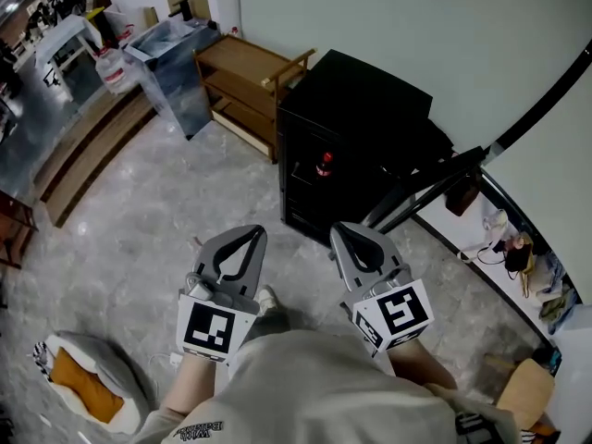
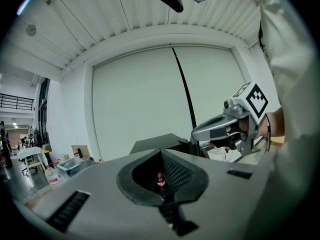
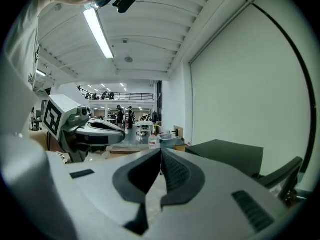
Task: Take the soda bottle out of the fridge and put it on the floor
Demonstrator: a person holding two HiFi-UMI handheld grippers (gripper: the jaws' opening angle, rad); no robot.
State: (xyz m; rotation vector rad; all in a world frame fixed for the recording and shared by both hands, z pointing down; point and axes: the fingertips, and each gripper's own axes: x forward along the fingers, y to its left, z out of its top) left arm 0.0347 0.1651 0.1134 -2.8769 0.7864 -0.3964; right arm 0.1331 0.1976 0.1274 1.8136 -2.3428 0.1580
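Observation:
A black fridge (image 1: 361,123) stands on the floor ahead of me, against the wall. The soda bottle (image 1: 324,165), dark with a red label, stands upright inside it and shows at its front. Both grippers hover side by side short of the fridge, well apart from it. My left gripper (image 1: 252,233) is shut and holds nothing. My right gripper (image 1: 339,229) is likewise shut and empty. In the left gripper view the bottle (image 2: 160,180) shows small through the hollow behind the closed tips of the left gripper (image 2: 161,151). The right gripper view shows the right gripper (image 3: 160,149) and the fridge top (image 3: 230,154).
A wooden shelf unit (image 1: 250,81) stands left of the fridge, with a clear bin (image 1: 176,63) beyond it. Black stand legs (image 1: 430,188) slant across the fridge's right side. A cushion (image 1: 83,382) lies on the grey floor at my lower left.

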